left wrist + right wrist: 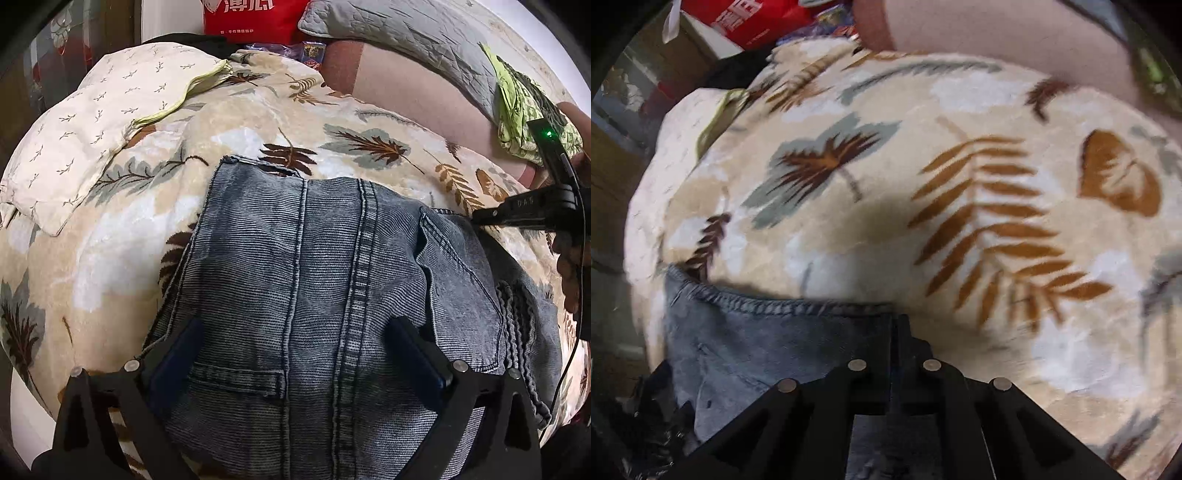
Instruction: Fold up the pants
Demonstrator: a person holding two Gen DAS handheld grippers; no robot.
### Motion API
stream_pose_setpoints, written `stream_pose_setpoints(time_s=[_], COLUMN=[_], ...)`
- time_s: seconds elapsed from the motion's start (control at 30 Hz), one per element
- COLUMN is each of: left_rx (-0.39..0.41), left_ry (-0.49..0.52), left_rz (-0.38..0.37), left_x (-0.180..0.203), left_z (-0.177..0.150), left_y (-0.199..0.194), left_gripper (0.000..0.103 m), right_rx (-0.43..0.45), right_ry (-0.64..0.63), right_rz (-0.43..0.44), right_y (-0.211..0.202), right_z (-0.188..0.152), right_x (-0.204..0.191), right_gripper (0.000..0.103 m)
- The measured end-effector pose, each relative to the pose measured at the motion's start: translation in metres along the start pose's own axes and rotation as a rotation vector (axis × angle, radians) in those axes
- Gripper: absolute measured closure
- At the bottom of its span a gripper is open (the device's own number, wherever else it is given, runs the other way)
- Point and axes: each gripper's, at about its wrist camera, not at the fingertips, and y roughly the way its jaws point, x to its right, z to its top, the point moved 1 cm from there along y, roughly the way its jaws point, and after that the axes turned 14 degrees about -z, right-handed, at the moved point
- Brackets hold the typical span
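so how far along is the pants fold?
Done: the jeans lie doubled on the leaf-print blanket, layers stacked.
In hand: the right tool is shut on the jeans' edge; the left tool hangs open above them, gripping nothing.
Left: the stack looks rumpled, with a waistband section sticking out on the right, so probably more folding and squaring up.

Both wrist views look down, close — sharing jeans [314, 277] on blanket [886, 221].
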Motion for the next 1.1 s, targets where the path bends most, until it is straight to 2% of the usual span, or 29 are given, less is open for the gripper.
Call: stream_pose_setpoints(time_s=[0.03,0.1,0.13,0.23,0.4,0.43,0.47,0.5,0.57,0.7,0.77,0.8,0.83,0.97,1.0,1.1], left_rx=[0.0,0.0,0.0,0.0,-0.001,0.0,0.0,0.0,0.0,-0.001,0.001,0.002,0.004,0.02,0.025,0.034], left_ry=[0.0,-0.001,-0.001,-0.003,-0.005,-0.006,-0.007,-0.006,-0.004,-0.003,-0.002,0.0,0.001,-0.007,-0.008,0.0], left_rz=[0.0,0.0,0.0,0.0,-0.001,-0.002,-0.003,-0.001,0.001,0.004,0.004,0.004,0.004,0.004,0.007,0.022], left_x=[0.0,0.0,0.0,0.0,0.0,0.0,0.0,0.0,0.001,0.001,0.001,0.001,0.001,0.0,0.0,0.002], left_z=[0.0,0.0,0.0,0.001,0.001,0.001,0.001,0.001,0.001,0.001,0.001,0.0,0.0,-0.001,0.0,-0.001], left_y=[0.0,0.0,0.001,0.001,0.001,0.001,0.001,0.001,0.001,0.002,0.002,0.002,0.002,0.0,0.0,0.0], left_gripper=[0.002,0.002,0.002,0.002,0.002,0.002,0.001,0.001,0.001,0.001,0.001,0.001,0.001,0.001,0.001,0.001], right_rx=[0.021,0.051,0.044,0.015,-0.019,-0.042,-0.049,-0.053,-0.03,0.021,0.071,0.073,0.062,0.118,0.115,0.022], right_ry=[0.015,0.03,0.026,0.019,-0.044,-0.068,-0.095,-0.114,-0.112,-0.151,-0.106,-0.058,-0.003,0.013,0.03,0.077], right_rz=[-0.021,0.021,0.051,0.074,0.085,0.089,0.073,0.043,0.0,-0.113,-0.189,-0.165,-0.096,-0.036,0.011,0.233], right_y=[-0.003,-0.01,-0.012,-0.014,-0.008,-0.002,0.002,0.005,0.004,-0.001,-0.006,-0.009,-0.013,-0.051,-0.061,-0.066], right_z=[0.001,0.003,0.003,0.0,-0.002,-0.004,-0.005,-0.006,-0.006,-0.005,-0.001,0.0,-0.001,-0.023,-0.031,-0.061], right_x=[0.004,0.01,0.011,0.009,-0.007,-0.013,-0.02,-0.023,-0.024,-0.028,-0.019,-0.01,0.0,0.003,0.002,-0.01], right_gripper=[0.1,0.097,0.09,0.028,0.029,0.035,0.063,0.079,0.097,0.098,0.098,0.097,0.096,0.096,0.096,0.095])
